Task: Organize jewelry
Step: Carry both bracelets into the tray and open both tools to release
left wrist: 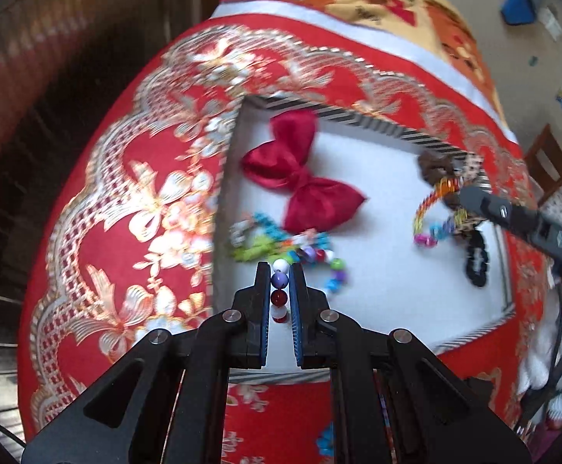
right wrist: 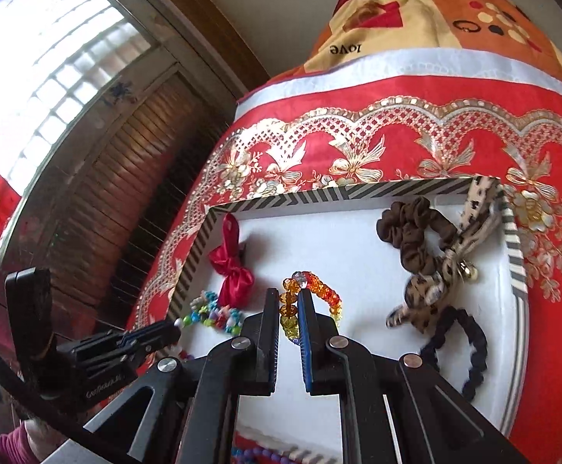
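A white tray with a striped rim (left wrist: 362, 120) (right wrist: 319, 193) lies on a red and gold cloth. My left gripper (left wrist: 280, 270) is shut on a round-bead bracelet (left wrist: 280, 282) of white, purple and red beads; its loop trails into the tray. My right gripper (right wrist: 289, 297) is shut on a rainbow crystal bracelet (right wrist: 319, 290), orange and yellow beads between the fingers. In the left wrist view the right gripper (left wrist: 462, 199) holds that bracelet (left wrist: 426, 208) at the tray's right side. A red bow (left wrist: 296, 170) (right wrist: 232, 270) lies in the tray.
A turquoise and green bead bracelet (left wrist: 257, 236) (right wrist: 215, 315) lies at the tray's left. A brown scrunchie (right wrist: 412, 236), a leopard-print hair tie (right wrist: 427, 294) and a black scrunchie (left wrist: 476, 259) (right wrist: 470, 344) lie at its right. A patterned blanket (right wrist: 435, 19) lies behind.
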### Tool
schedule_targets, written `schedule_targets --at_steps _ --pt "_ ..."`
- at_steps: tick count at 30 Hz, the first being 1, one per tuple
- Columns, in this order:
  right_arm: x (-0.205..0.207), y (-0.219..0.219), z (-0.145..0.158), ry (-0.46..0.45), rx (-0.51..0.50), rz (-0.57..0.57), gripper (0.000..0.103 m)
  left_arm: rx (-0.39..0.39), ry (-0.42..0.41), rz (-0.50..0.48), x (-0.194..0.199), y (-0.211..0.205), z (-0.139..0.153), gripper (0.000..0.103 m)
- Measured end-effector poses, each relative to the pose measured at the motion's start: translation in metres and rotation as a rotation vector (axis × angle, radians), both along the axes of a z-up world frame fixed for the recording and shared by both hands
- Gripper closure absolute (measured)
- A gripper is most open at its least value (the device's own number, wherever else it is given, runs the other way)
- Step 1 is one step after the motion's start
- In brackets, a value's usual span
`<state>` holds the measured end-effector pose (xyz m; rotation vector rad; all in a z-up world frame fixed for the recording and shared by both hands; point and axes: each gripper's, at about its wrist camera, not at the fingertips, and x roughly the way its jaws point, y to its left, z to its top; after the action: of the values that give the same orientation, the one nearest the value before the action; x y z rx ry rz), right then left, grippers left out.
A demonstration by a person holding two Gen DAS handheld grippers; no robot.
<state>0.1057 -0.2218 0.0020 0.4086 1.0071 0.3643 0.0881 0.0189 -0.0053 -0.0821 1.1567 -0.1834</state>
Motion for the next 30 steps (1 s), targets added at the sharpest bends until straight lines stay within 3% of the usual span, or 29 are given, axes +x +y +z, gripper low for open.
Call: schedule_targets --at_steps 10,18,20,22,24,30 --pt "0.089 0.036 -0.042 0.090 -0.015 0.066 0.095 0.019 0.023 0.060 0.001 0.014 -0.011 0.095" --pt "0.121 0.060 -0.059 0.110 -0.008 0.107 0.095 0.023 0.015 0.071 -0.001 0.008 -0.010 0.095" --pt "0.124 0.060 -0.063 0.130 0.012 0.107 0.095 0.024 0.018 0.070 -0.001 0.007 -0.012 0.092" --pt "0.124 0.058 -0.065 0.137 0.032 0.101 0.093 0.021 0.016 0.069 -0.001 0.006 -0.012 0.075" --pt "0.120 0.054 -0.062 0.131 0.042 0.103 0.087 -0.014 0.019 0.064 -0.002 0.005 -0.012 0.067" --pt "0.100 0.046 -0.044 0.102 0.026 0.099 0.083 0.002 0.004 0.067 -0.004 0.001 -0.008 0.065"
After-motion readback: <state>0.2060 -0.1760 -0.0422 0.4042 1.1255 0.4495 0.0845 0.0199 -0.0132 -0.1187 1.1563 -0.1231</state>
